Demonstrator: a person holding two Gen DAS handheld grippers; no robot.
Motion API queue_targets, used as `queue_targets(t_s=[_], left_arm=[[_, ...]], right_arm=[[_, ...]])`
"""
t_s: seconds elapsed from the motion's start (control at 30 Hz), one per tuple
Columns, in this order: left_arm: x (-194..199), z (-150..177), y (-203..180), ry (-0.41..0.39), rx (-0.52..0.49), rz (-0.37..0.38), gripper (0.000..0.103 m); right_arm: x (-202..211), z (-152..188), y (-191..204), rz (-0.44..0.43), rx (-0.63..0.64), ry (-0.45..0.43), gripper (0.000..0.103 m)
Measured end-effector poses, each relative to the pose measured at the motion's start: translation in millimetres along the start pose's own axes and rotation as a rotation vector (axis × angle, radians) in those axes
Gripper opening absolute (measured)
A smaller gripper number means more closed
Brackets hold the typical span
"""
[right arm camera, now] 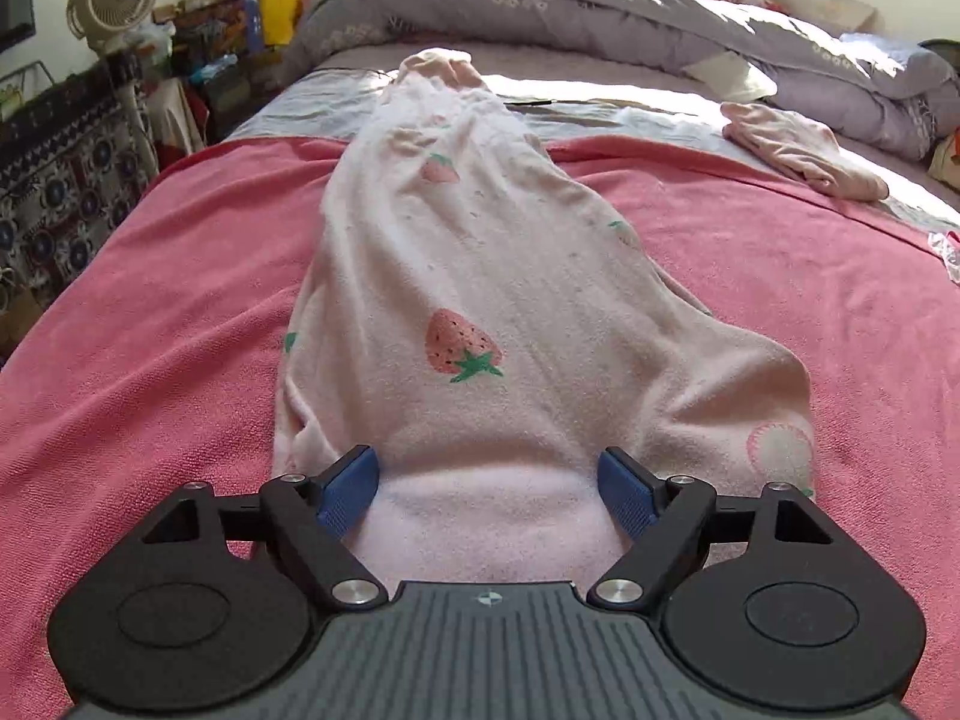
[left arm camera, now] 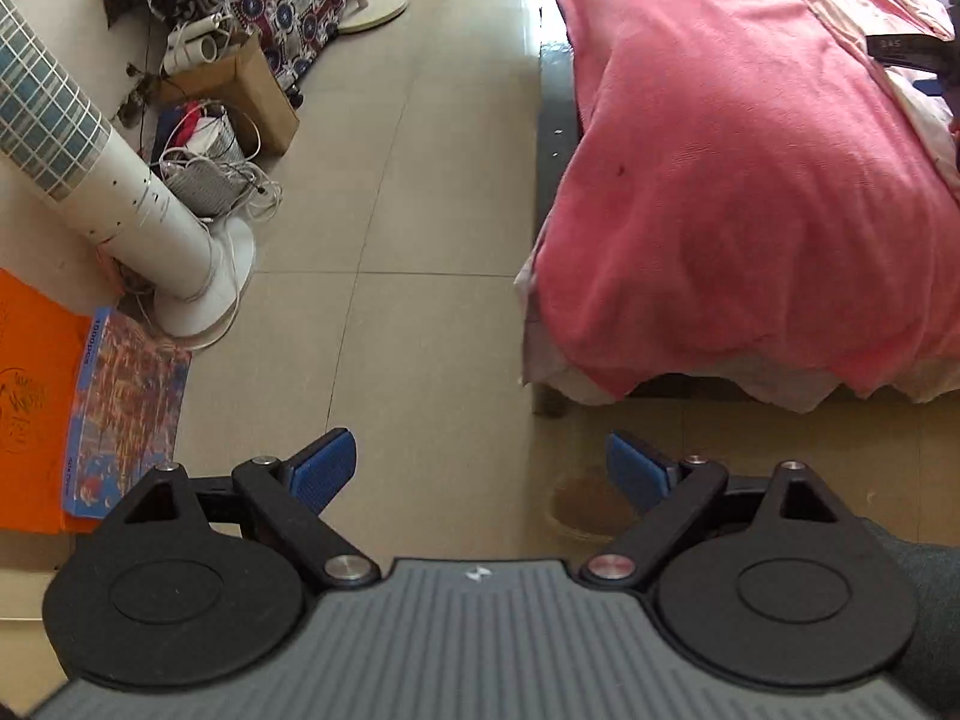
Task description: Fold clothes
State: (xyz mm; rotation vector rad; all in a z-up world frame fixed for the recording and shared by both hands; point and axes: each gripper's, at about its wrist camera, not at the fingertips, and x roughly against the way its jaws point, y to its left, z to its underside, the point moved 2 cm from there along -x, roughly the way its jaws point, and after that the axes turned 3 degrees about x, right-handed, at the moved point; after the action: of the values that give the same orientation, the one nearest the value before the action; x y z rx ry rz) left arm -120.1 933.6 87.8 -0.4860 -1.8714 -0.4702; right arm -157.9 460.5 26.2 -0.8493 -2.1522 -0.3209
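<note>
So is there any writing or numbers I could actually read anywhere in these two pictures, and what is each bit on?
"1000pcs" on the side of the blue puzzle box on the floor beside the white tower fan.
Further print lower on that box edge: too small to read.
Pale digits on the dark object at the far right of the left wrist view: too blurred to read.
Black scribbles on the orange sheet: not legible.
The strawberry garment on the bed shows only pictures, no words.
</note>
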Motion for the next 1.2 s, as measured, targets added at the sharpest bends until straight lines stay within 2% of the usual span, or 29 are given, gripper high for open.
queue_targets(t_s=[0.13,0.23,0.37,0.5,0.63,0.77,0.83,0.87,0.97,1.07,1.13,1.2], left_arm=[[-12.4,-35.6,28.4,-0.025,-0.011,0.050,0.093],[-33.6,-77.4,46.4,-0.023,-0.039,0.070,0.093],[-57.7,-137.1,75.2,-0.012,-0.076,0.080,0.092],[-70.4,-185.4,98.3,-0.021,-0.115,0.081,0.093],[-84.4,-221.7,105.9,-0.002,-0.166,0.067,0.093],[-98.5,-261.7,101.9,0.002,-0.276,0.097,0.093],[-106.0,-280.4,93.8,-0.004,-0.345,0.124,0.093],[-109.6,-287.4,90.4,-0.006,-0.371,0.135,0.093],[-131.6,-314.3,77.6,0.002,-0.464,0.186,0.093],[-163.8,-341.6,60.1,0.013,-0.568,0.241,0.093],[-186.3,-357.0,49.1,0.037,-0.636,0.255,0.093],[-197.7,-374.0,43.3,0.047,-0.692,0.268,0.092]], right_arm=[[0.8,2.0,2.0,0.031,-0.013,-0.030,0.088],[0.1,3.9,3.6,0.059,-0.030,-0.046,0.092],[10.7,6.2,5.0,0.095,-0.058,0.003,0.094],[47.6,33.4,3.2,0.128,-0.103,0.108,0.094],[82.5,61.5,-0.4,0.163,-0.217,0.212,0.094],[93.5,58.7,11.2,0.168,-0.131,0.396,0.095],[93.7,41.6,14.1,0.215,-0.126,0.464,0.092],[93.8,26.0,13.1,0.244,-0.149,0.436,0.092],[83.3,-27.6,4.2,0.250,-0.265,0.214,0.092],[39.6,-77.5,-9.1,0.260,-0.385,0.068,0.091],[-2.2,-107.9,-17.9,0.244,-0.487,0.027,0.086],[-46.5,-129.5,-21.6,0.237,-0.558,0.058,0.080]])
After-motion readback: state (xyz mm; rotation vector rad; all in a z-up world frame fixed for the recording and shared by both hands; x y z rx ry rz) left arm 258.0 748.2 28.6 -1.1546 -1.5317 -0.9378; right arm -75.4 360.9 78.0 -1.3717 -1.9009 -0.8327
